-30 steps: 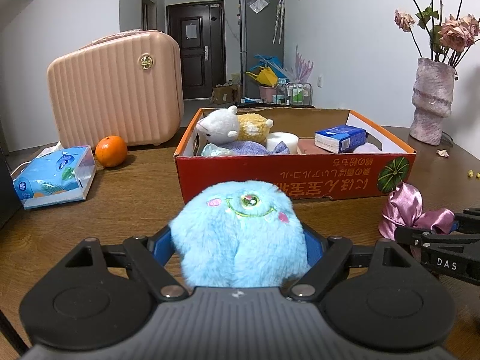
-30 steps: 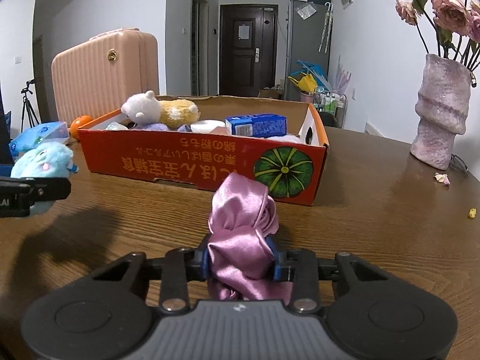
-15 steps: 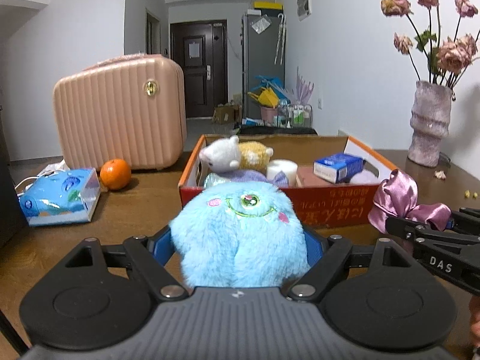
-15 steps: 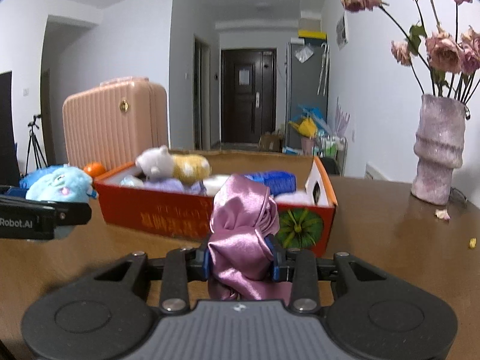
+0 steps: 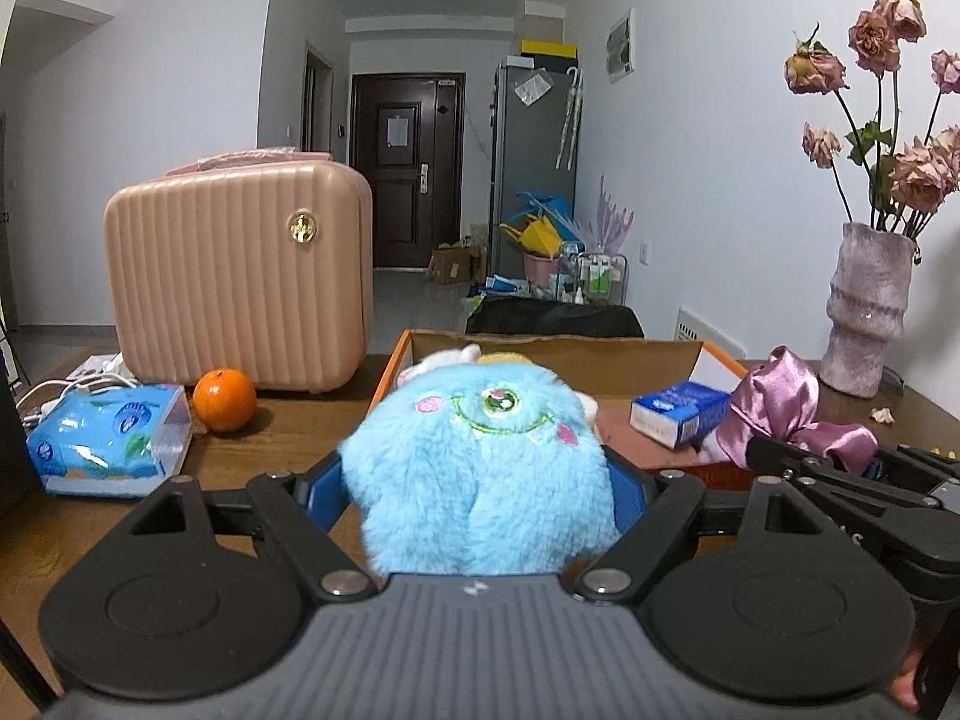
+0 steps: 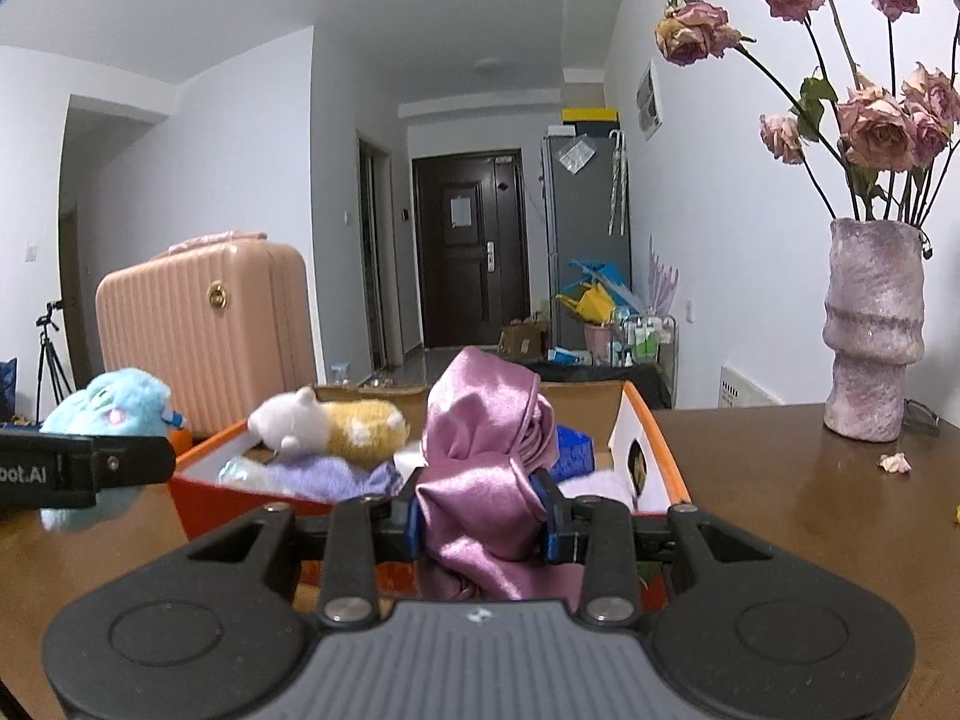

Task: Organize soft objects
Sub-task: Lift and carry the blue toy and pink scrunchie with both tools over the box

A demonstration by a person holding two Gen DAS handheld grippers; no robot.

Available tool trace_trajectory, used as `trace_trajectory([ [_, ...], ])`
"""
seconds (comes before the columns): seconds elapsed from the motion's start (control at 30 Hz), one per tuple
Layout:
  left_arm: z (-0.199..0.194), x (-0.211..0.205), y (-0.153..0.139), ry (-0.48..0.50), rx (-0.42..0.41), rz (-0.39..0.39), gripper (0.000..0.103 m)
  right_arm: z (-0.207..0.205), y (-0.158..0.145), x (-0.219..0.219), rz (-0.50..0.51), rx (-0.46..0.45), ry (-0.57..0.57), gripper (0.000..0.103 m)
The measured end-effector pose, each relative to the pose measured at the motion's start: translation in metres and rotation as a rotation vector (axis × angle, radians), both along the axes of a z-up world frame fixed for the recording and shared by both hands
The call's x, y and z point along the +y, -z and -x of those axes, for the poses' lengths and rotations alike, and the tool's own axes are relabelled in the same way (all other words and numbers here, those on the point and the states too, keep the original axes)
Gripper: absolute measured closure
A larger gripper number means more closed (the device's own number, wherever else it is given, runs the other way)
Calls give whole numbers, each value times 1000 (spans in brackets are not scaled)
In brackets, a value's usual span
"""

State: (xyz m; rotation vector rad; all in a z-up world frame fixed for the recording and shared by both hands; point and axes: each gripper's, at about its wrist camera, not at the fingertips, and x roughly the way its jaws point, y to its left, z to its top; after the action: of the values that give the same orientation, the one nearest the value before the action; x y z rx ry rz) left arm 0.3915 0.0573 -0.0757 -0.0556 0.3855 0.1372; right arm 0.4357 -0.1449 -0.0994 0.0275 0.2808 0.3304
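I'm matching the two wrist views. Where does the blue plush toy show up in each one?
Left wrist view: blue plush at centre, clamped in the left hand-held gripper.
Right wrist view: same plush at the far left edge, partly behind a black finger.
Shared landmark: pink suitcase, behind and left of the box.

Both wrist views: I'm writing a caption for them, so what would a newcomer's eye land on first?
First the fluffy blue one-eyed plush, clamped in the left gripper just before the orange cardboard box. Next the shiny pink satin bow, pinched in the right gripper above that box's near edge. Behind stand a pink suitcase and dried roses in a vase.
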Motion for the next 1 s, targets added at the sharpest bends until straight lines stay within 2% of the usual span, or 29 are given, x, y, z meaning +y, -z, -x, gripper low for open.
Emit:
trace_trajectory([
  [0.33,-27,-2,-6,-12,-25,16,19,-29,-4,16,-16,-35,2,69],
  [1.0,-100,0,-9,-33,-57,34,19,-86,1,31,8,-33,17,69],
])
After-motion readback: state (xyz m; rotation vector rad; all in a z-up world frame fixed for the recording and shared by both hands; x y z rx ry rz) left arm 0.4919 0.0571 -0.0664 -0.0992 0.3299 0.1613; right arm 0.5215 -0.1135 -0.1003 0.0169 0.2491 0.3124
